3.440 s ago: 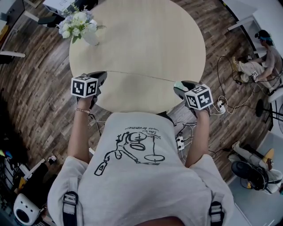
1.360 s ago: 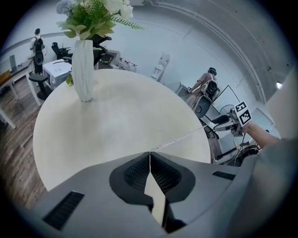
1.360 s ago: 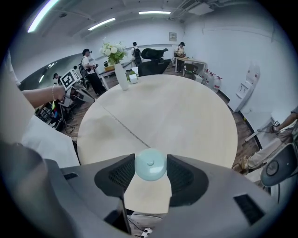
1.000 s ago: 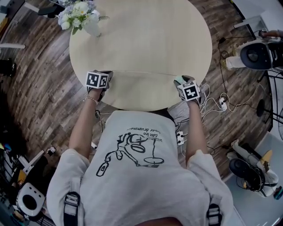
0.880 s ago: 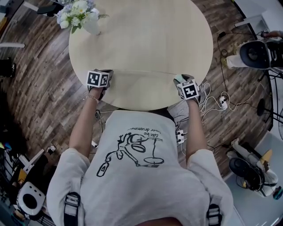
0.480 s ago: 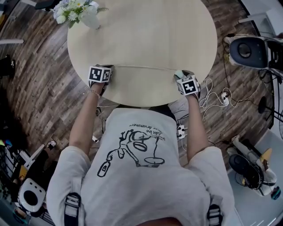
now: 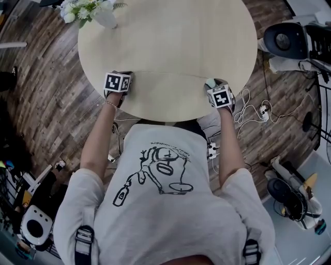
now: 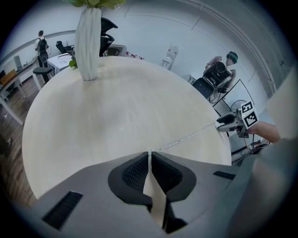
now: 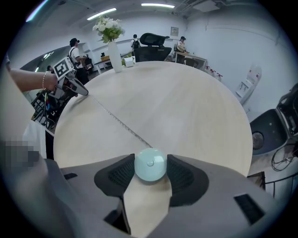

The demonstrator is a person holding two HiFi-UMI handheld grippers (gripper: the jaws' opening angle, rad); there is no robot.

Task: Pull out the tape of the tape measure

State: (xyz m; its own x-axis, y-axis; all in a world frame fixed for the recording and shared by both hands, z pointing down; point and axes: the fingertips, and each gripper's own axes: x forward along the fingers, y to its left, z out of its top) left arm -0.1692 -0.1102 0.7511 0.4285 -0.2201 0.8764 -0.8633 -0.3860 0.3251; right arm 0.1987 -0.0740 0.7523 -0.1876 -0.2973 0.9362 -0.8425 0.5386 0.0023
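Note:
The tape measure's round mint case sits between the jaws of my right gripper, which is shut on it at the table's near right edge. Its thin tape runs out leftward, low over the tabletop, to my left gripper. In the left gripper view the jaws of my left gripper are pressed together on the tape's end, and the tape stretches away towards the right gripper.
The round pale wooden table carries a white vase of flowers at its far left. Cables and a power strip lie on the floor at the right, near a dark chair. People stand in the background.
The head view has shifted, and both grippers now appear smaller and a little nearer each other at the table's near edge. The tape stays stretched between them, both grips unchanged.

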